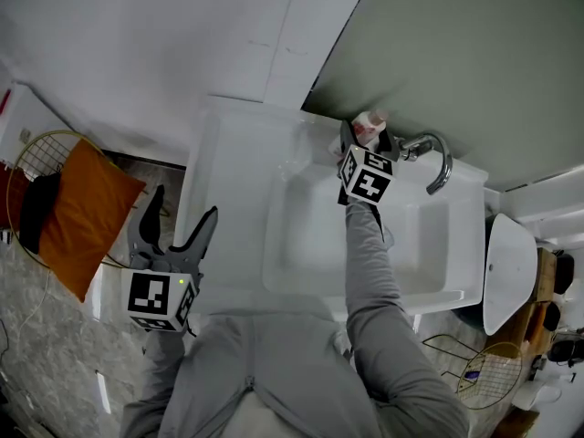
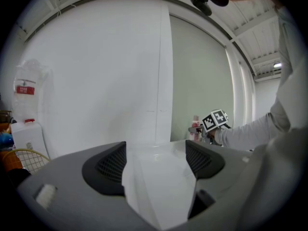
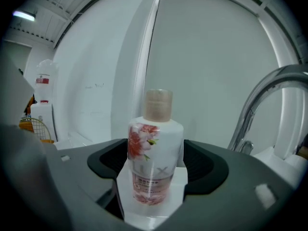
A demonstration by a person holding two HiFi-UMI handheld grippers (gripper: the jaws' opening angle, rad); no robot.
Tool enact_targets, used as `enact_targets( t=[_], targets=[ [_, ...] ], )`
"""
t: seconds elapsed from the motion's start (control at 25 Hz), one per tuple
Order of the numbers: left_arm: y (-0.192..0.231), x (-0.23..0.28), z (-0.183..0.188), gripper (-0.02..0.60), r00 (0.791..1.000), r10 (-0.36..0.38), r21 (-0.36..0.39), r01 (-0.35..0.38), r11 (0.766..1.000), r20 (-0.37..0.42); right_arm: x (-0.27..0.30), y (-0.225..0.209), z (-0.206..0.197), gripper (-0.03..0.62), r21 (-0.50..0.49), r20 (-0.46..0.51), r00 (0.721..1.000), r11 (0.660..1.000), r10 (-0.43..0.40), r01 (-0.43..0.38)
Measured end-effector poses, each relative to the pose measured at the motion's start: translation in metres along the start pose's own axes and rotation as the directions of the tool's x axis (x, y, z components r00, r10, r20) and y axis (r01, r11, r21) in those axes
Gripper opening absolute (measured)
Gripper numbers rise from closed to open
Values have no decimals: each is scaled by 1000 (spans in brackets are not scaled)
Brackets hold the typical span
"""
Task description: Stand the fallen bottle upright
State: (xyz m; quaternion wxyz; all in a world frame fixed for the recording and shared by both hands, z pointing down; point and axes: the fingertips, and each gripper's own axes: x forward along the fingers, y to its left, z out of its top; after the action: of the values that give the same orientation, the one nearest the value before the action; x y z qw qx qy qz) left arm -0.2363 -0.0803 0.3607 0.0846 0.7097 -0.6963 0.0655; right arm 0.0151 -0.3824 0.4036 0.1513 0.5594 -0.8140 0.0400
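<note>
Left tool [image 1: 184, 203] hangs at the lower left of the head view, just right of an orange cloth [image 1: 87, 213] that lies against a wire basket [image 1: 36, 149]. It is released. In the left gripper view the left tool [image 2: 156, 162] has its two dark pads wide apart, and only the white bench [image 2: 159, 186] shows in the gap between them. Toward the middle of the head view, the white bench [image 1: 228, 153] carries a rectangular basin [image 1: 301, 245]. A grey sleeve [image 1: 365, 263] reaches up across the basin to its far rim. At that rim, upper middle of the frame, the right tool [image 1: 367, 133] is clenched on the bottle [image 1: 370, 121]. The right gripper view shows the right tool [image 3: 156, 165] with a pad pressed to each side of the bottle [image 3: 155, 153]. The bottle is white with a pink flower print and a beige cap. It stands upright, cap on top, with its base on the white ledge beside the wall. The left gripper view catches the same bottle [image 2: 196, 129] small at middle right, upright beside the marker cube. Just right of the bottle in the head view, a curved chrome tap [image 1: 438, 158] arches over the basin. The tap [image 3: 260, 100] also rises at the right edge of the right gripper view.
</note>
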Motion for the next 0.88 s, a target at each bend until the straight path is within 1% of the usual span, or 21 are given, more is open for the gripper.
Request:
enact_targets(
  t=[0.12,0.24,0.44,0.52,0.64,0.88],
  targets=[
    [-5,-1,1,430,1000,-17,7,17,1000,-2,-12,-3,3,344,15,15,1000,1000,5,-5],
    [-13,1,2,430,999,-42,10,42,999,-1,-32,-7,-2,344,5,7,1000,1000,5,-5],
    [-39,15,0,431,993,-121,21,121,992,-9,-81,-19,-38,344,-17,-42,999,1000,21,-21],
    [-54,21,-1,431,986,-164,30,164,986,-15,-109,-29,-51,344,16,-55,998,1000,15,-14],
    [-79,31,-1,431,975,-221,36,222,974,-20,-154,-47,-59,344,92,-33,999,996,-19,22],
    [-127,51,-1,430,947,-321,51,321,946,-23,-223,-80,-70,344,152,-17,997,985,-78,80]
  ],
)
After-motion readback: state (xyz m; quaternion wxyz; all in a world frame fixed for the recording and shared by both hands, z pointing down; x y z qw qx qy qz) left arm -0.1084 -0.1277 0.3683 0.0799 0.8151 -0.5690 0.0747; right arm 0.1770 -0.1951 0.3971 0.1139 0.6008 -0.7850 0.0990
